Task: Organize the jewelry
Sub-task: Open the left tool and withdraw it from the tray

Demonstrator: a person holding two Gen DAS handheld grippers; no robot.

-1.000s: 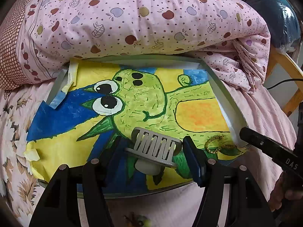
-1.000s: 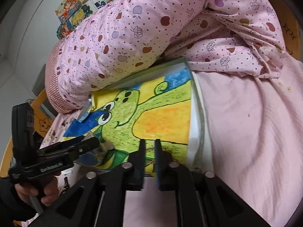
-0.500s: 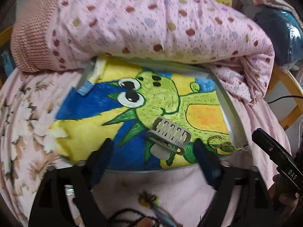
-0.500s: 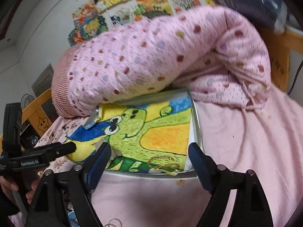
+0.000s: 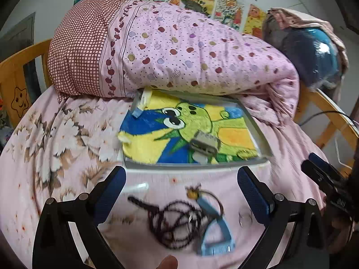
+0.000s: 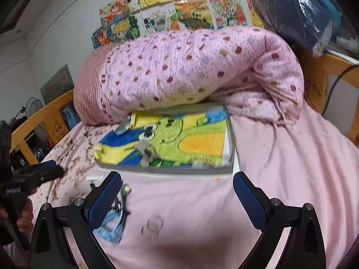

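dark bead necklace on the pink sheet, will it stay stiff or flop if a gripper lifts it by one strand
Probably floppy: the dark bead necklace lies in loose tangled loops on the sheet, so it should drape and swing. It overlaps the blue hair clip, so lifting it may drag that clip along. The thin strand looks easy to slip from the wide-open left gripper.

White wall [image 6: 56, 33] with cartoon drawings [image 6: 179, 6], wooden bed rail [image 5: 20, 71], rolled pink quilt [image 5: 179, 51]

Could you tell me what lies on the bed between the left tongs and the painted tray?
In the left wrist view, a tangled dark beaded necklace and a light blue hair clip lie on the pink sheet between the open left tongs and the tray.
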